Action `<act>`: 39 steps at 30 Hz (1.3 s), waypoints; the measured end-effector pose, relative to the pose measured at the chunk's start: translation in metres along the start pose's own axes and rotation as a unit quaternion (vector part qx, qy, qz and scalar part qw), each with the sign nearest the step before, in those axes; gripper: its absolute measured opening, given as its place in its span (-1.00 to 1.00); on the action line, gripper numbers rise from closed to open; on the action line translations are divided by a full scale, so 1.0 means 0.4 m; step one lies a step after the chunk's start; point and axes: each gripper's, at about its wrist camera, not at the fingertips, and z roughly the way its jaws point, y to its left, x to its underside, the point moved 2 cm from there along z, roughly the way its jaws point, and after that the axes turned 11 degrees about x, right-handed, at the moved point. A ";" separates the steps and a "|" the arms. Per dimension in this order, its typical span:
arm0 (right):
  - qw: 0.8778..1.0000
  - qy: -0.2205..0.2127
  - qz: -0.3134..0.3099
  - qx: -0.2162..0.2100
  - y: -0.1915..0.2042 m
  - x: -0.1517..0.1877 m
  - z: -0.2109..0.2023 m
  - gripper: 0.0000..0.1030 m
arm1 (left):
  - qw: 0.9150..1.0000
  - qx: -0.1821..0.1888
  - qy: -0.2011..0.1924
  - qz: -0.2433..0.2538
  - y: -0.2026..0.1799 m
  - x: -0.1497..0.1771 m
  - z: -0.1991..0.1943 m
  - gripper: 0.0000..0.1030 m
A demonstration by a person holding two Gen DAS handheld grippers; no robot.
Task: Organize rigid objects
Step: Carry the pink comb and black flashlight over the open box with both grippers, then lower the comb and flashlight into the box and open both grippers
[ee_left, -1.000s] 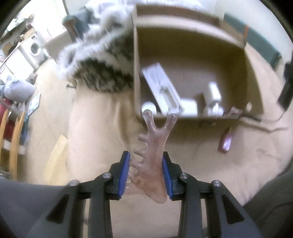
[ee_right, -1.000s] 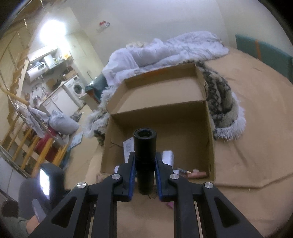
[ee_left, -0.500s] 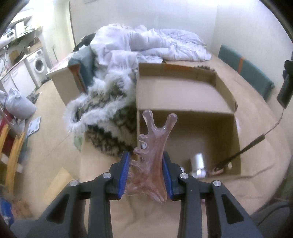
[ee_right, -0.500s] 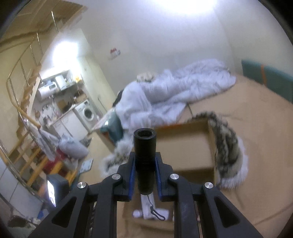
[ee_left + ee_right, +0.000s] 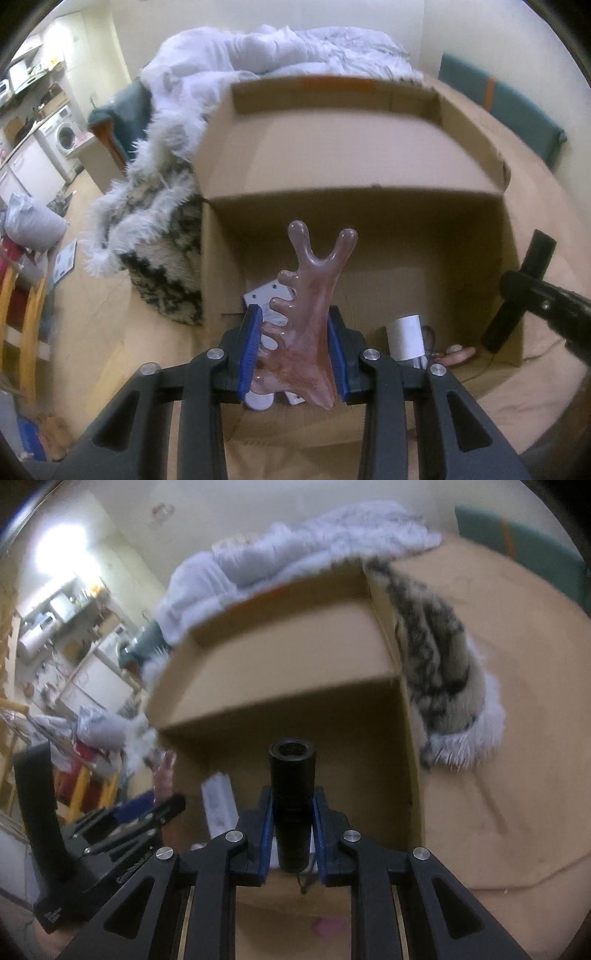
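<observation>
My left gripper (image 5: pixel 294 341) is shut on a pink translucent comb-shaped massage tool (image 5: pixel 303 314), held upright above the near part of an open cardboard box (image 5: pixel 347 155). My right gripper (image 5: pixel 293 825) is shut on a black flashlight (image 5: pixel 293 805) that points into the same box (image 5: pixel 280 664). The flashlight and the right gripper also show at the right edge of the left wrist view, with the flashlight (image 5: pixel 517 295) over the box's right side. The left gripper (image 5: pixel 122 827) appears low at the left of the right wrist view. Inside the box lie a white flat pack (image 5: pixel 266 295), a white cylinder (image 5: pixel 406 338) and small items.
The box stands on a bed with a tan cover (image 5: pixel 517 738). A furry black-and-white blanket (image 5: pixel 147 229) lies against the box's side, and a white duvet (image 5: pixel 277 51) is piled behind it. A teal headboard cushion (image 5: pixel 502 99) lines the wall. A kitchen corner with a washing machine (image 5: pixel 64 134) sits far left.
Both grippers have come closer to the box and tipped down toward its inside, each keeping its grip. The right gripper with the flashlight has entered the left wrist view at the right.
</observation>
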 end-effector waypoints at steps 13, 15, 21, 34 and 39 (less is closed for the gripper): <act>0.996 0.086 -0.002 0.026 -0.006 0.034 0.136 -0.61 | 0.999 -0.020 0.031 0.035 -0.051 0.028 0.105 -0.39; 0.995 0.098 0.003 0.032 -0.012 0.041 0.153 -0.61 | 0.999 -0.023 0.033 0.038 -0.055 0.030 0.113 -0.39; 0.992 0.120 0.010 0.042 -0.026 0.054 0.180 -0.61 | 0.998 -0.029 0.045 0.041 -0.061 0.042 0.141 -0.39; 0.990 0.130 0.013 0.047 -0.012 0.039 0.207 -0.61 | 0.997 -0.036 0.066 0.035 -0.056 0.058 0.179 -0.39; 0.991 0.126 0.022 0.045 -0.024 0.037 0.193 -0.61 | 0.996 -0.033 0.074 0.031 -0.056 0.050 0.190 -0.38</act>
